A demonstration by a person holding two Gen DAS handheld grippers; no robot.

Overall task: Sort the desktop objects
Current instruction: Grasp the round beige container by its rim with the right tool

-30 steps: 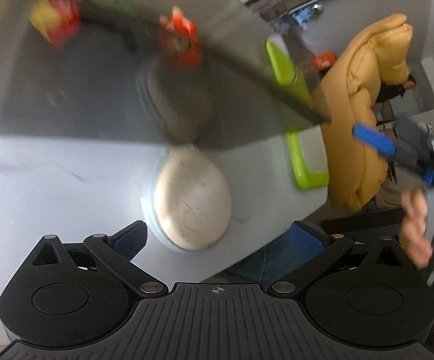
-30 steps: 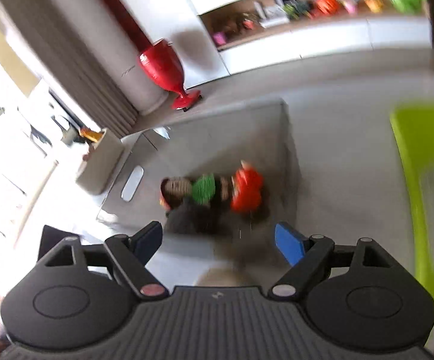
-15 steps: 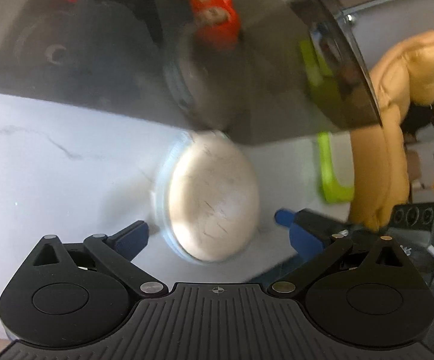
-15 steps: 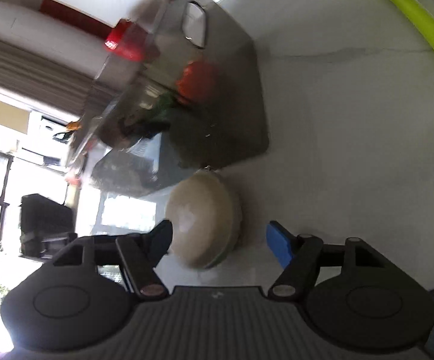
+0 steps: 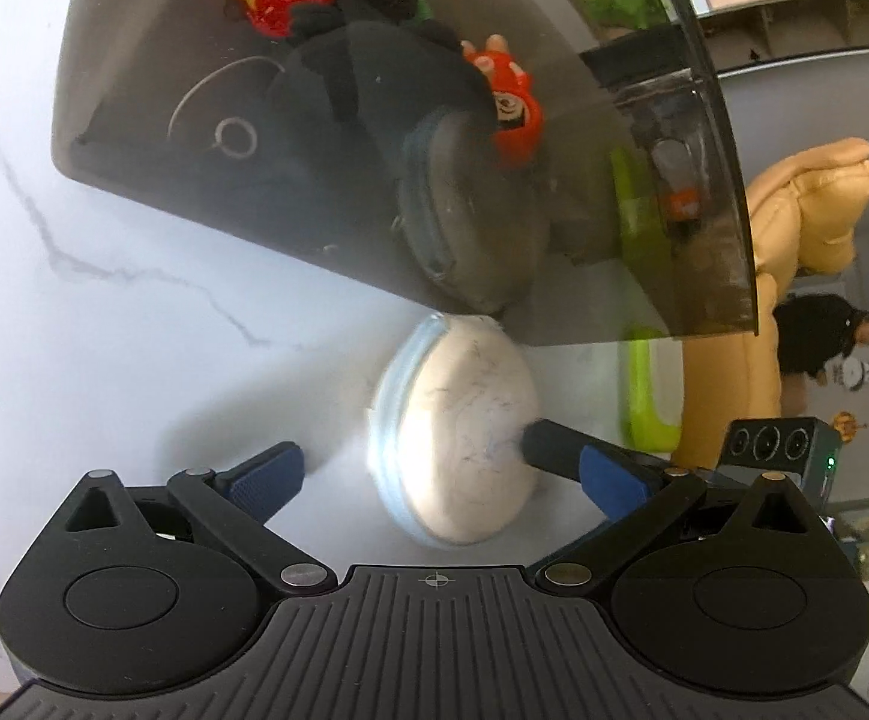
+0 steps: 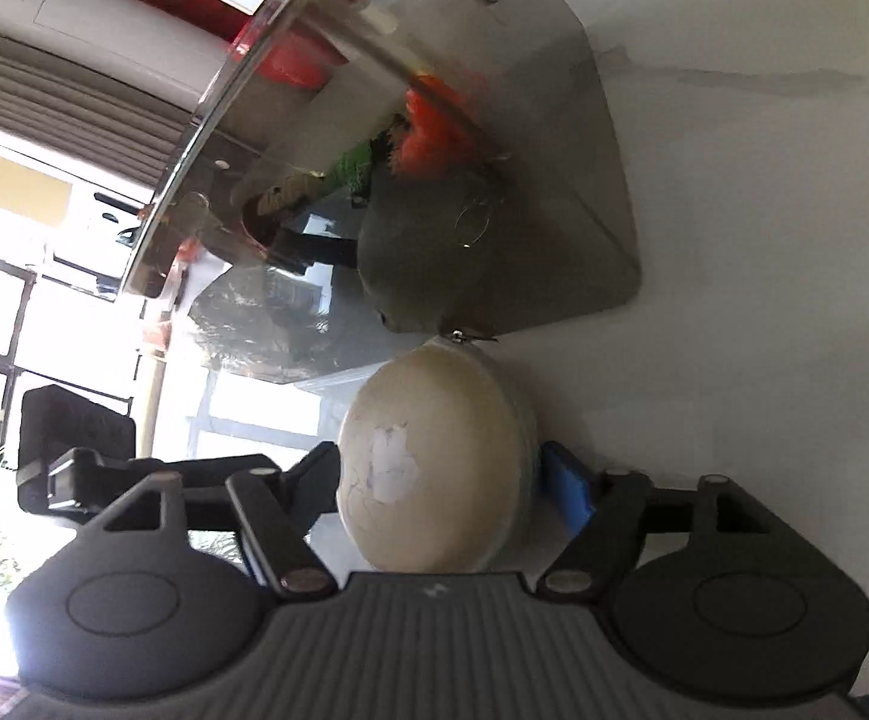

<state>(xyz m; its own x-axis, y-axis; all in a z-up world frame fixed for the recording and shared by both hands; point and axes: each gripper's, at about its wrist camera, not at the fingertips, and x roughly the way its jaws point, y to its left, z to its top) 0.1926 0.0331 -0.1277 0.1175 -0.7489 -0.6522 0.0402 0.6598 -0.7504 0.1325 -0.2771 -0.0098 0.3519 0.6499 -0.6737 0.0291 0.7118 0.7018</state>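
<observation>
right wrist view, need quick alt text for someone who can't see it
The right claw is closing around a cream, dome-shaped object standing on a white marble table, one finger on each side of it. Just behind it sits a smoky transparent bin holding an orange toy and other items.

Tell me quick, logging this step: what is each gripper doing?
Left gripper: open, holding nothing.
Right gripper: closing around the cream round case; a firm grip cannot be told yet.
</observation>
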